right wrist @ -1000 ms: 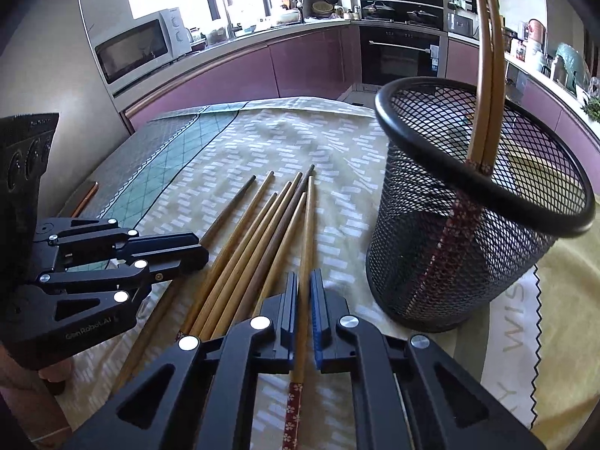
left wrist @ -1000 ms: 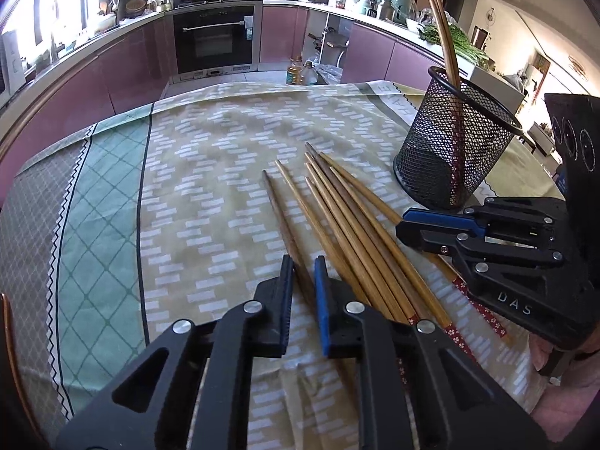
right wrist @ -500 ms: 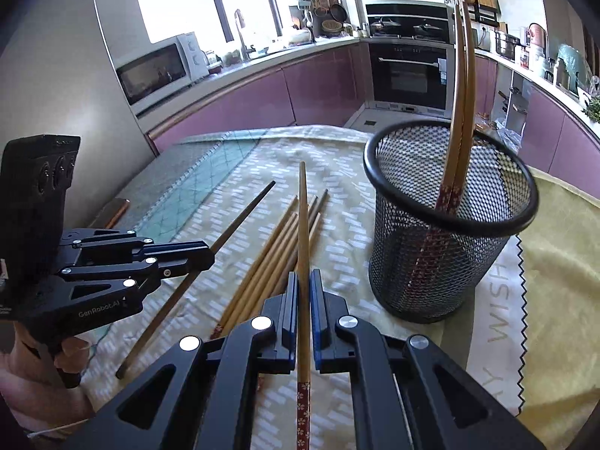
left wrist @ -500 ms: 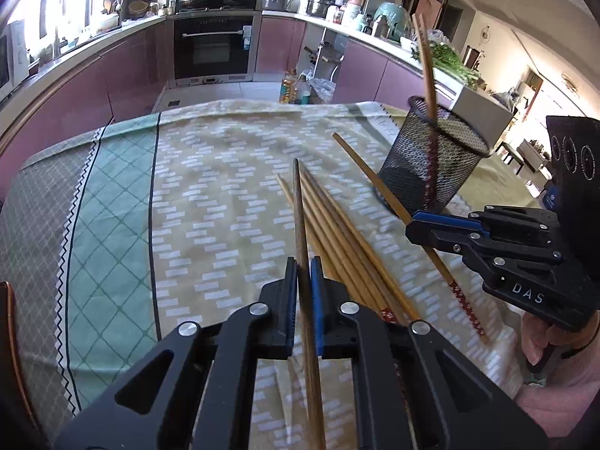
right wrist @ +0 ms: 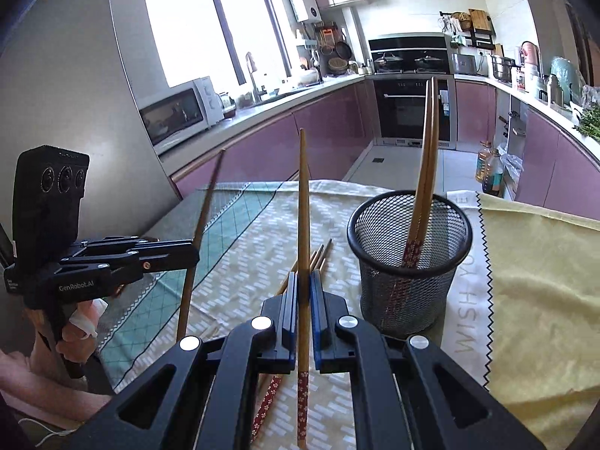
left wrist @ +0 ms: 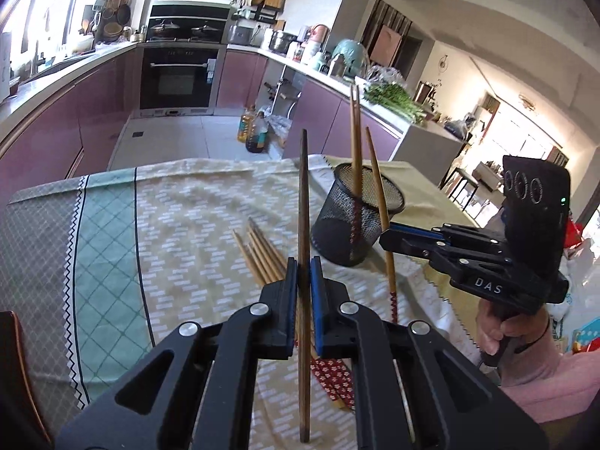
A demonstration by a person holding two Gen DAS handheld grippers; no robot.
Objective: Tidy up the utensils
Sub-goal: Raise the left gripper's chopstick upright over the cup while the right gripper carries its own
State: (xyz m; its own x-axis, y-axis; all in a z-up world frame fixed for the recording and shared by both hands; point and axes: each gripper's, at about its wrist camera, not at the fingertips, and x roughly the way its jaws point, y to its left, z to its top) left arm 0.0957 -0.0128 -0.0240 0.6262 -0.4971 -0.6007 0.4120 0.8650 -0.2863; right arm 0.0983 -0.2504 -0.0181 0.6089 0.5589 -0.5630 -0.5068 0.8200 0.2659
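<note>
My left gripper [left wrist: 303, 267] is shut on a dark brown chopstick [left wrist: 303, 187] that stands steeply upward, clear of the table. My right gripper [right wrist: 304, 278] is shut on a lighter chopstick [right wrist: 304, 195] with a red flowered end, also raised. In the left wrist view the right gripper [left wrist: 390, 240] hangs just right of the black mesh cup [left wrist: 337, 232]. The cup [right wrist: 408, 281] holds two chopsticks [right wrist: 427, 150] leaning on its rim. Several chopsticks [left wrist: 258, 255] still lie on the patterned tablecloth [left wrist: 180, 225]. The left gripper [right wrist: 193, 255] shows at the left of the right wrist view.
A yellow cloth [right wrist: 543, 281] lies right of the cup. Purple kitchen cabinets, an oven [left wrist: 176, 78] and a microwave [right wrist: 176, 112] ring the room beyond the table. Oil bottles [left wrist: 255, 131] stand on the floor. A person's hand [left wrist: 502, 330] holds each gripper's handle.
Both grippers have risen from the pile, each lifting one chopstick off the cloth. The left jaws shut on theirs. The cup now looks farther away and lower.
</note>
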